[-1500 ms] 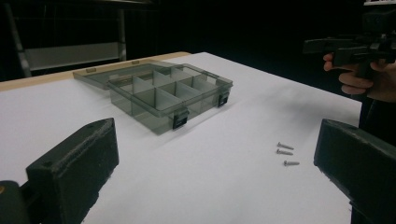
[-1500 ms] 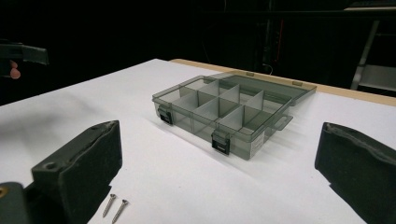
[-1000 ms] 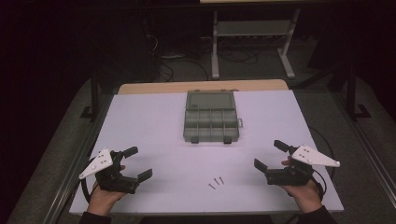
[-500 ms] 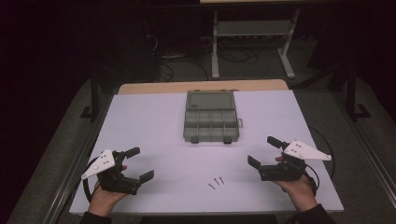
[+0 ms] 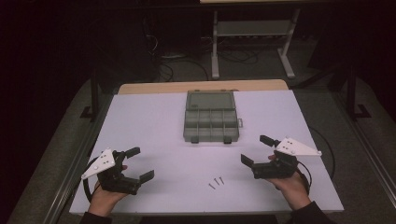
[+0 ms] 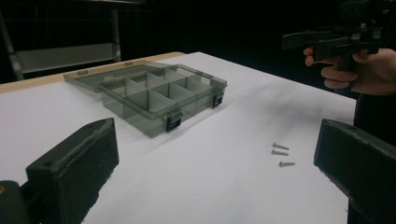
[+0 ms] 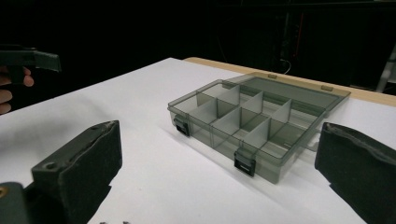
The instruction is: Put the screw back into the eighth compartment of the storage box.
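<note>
Near the lower right of the high view, the right gripper (image 5: 256, 150) has slid inward and a little toward the frame's bottom edge over the past second, closing on three small screws (image 5: 215, 182) that lie loose on the white desk (image 5: 149, 121) at lower centre. Its fingers stand wide apart, holding nothing. At lower left, the left gripper (image 5: 139, 163) has barely shifted; its fingers are likewise spread and empty. Above the screws, at the centre of the frame, a smoky-grey compartment box (image 5: 211, 122) sits with its lid folded flat behind it; none of its cells appears to hold anything. The left gripper view shows the screws (image 6: 280, 152) at right of centre, just apart from one another, well clear of the box (image 6: 154, 95), with the other hand's gripper (image 6: 327, 39) hovering at upper right. The inward drift suggests the right hand is lining up for a first pickup, with the screws likely bound for the open box; no screw has yet been touched.
</note>
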`<state>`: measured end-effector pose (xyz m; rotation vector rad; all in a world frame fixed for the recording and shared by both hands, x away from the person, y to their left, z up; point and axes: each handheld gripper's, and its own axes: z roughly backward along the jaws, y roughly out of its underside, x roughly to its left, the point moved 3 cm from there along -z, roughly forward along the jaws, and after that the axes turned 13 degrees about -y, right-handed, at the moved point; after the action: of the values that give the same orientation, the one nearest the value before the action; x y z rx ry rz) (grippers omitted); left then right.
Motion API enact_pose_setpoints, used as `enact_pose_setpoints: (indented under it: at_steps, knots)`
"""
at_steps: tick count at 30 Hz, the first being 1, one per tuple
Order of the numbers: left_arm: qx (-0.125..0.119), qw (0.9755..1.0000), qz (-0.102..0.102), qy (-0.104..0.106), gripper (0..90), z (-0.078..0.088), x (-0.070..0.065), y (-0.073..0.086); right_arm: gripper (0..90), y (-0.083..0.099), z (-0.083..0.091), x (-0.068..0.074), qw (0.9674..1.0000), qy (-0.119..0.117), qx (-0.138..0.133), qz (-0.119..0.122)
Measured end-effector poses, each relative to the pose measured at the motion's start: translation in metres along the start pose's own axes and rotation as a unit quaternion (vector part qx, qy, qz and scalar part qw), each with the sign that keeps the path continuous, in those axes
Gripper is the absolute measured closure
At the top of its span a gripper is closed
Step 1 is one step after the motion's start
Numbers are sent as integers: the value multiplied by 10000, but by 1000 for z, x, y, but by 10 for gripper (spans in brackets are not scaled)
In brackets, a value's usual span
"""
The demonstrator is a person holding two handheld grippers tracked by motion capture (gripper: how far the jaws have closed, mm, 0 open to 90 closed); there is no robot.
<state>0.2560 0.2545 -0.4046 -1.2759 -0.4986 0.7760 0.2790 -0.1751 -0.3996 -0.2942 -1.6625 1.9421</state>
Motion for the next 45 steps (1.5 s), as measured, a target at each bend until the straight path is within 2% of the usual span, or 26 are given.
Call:
enact_pose_setpoints:
  at_steps: [15, 29, 38, 45]
  knots:
    - [-5, 10000, 10, 10, 0, 1, 0, 0, 0, -5, -20, 4, 9998, -158, 72, 100]
    - [-60, 9999, 93, 26, 0, 0, -2, -1, 0, -11, -34, 9, 9995, -286, 81, 61]
    - [-63, 10000, 23, 36, 0, 0, -1, -1, 0, -14, -44, 12, 9992, -386, 73, 85]
    - [-65, 10000, 58, 37, 0, 0, -1, -1, 0, -17, -51, 15, 9989, -449, 85, 84]
